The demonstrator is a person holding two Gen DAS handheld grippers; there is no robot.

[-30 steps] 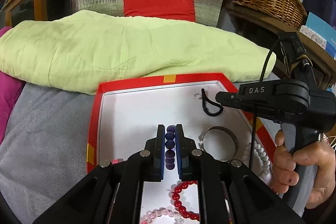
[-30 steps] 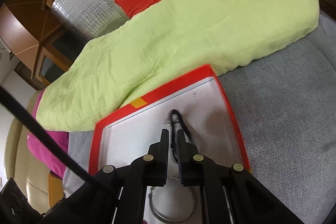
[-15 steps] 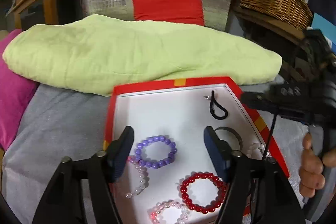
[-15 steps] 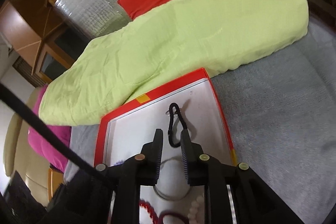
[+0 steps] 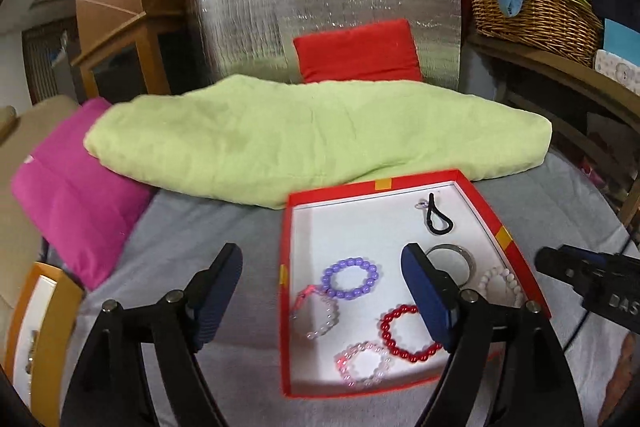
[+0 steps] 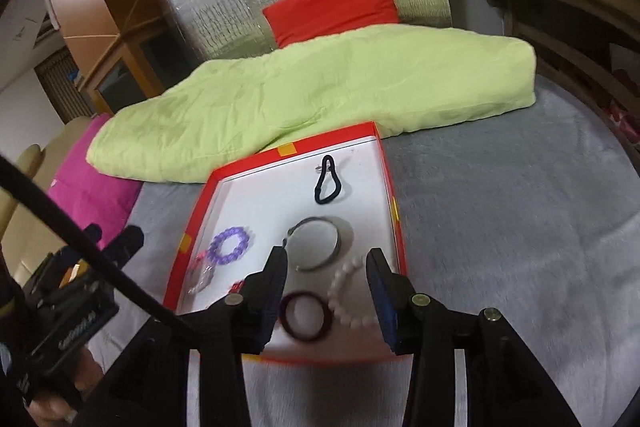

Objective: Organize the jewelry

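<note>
A red box (image 5: 372, 185) with a white floor lies on the grey cover. In it are a purple bead bracelet (image 5: 348, 277), a black cord loop (image 5: 438, 217), a silver bangle (image 5: 452, 261), a white bead bracelet (image 5: 502, 285), a red bead bracelet (image 5: 408, 333) and two clear pink ones. My left gripper (image 5: 320, 267) hangs above the box's left rim. Its jaws are opening and hold nothing. My right gripper (image 6: 326, 267) hovers over the box's (image 6: 296, 147) near end, jaws opening, empty. Below it lie the bangle (image 6: 320, 243), white beads (image 6: 352, 291) and a dark maroon ring (image 6: 306, 315). The cord (image 6: 328, 183) lies farther in.
A folded green blanket (image 5: 312, 143) lies just behind the box, with a pink cushion (image 5: 76, 187) to its left. A red cushion (image 5: 356, 51) leans on a silver foil panel. A wicker basket (image 5: 532, 7) sits on a shelf at the right, and an orange-framed box (image 5: 36, 307) at the left.
Both grippers have opened and drawn back and up. The left let go of the purple bracelet and the right let go of the black cord; both pieces now lie in the box.
</note>
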